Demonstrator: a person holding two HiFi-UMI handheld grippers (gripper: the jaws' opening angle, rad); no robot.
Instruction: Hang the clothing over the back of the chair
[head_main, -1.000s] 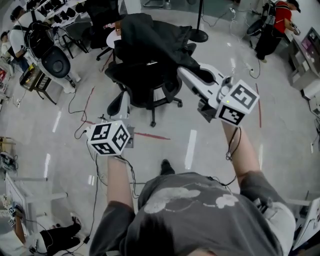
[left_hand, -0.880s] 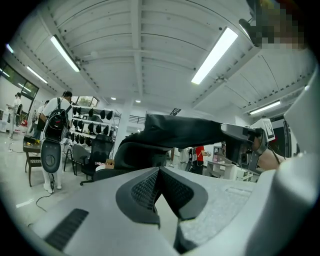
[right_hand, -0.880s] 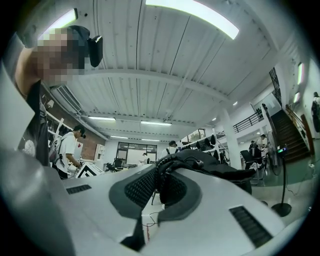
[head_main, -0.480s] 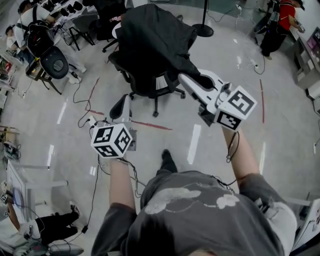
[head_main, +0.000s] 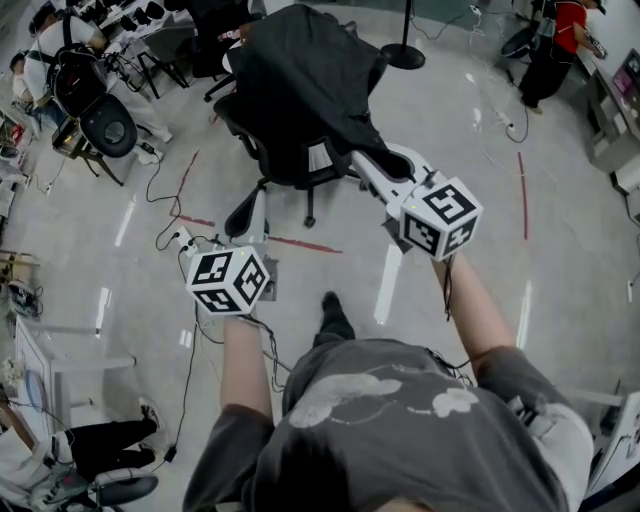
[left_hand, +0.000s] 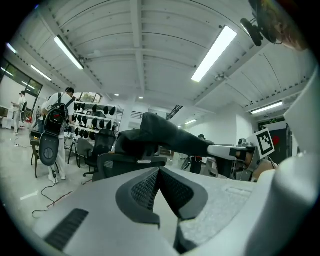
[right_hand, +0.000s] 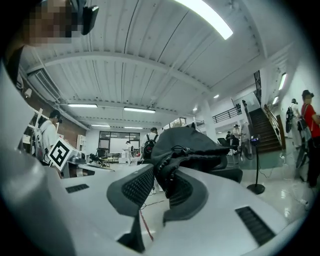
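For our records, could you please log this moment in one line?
black fabric garment: over black office chair back; right gripper: jaws opening, garment between; left gripper: shut, empty

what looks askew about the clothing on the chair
The black clothing sits lopsided over the back of the chair: one end trails off the side to the right tongs, whose jaws are opening with the fabric between them. Nothing looks torn or dropped.
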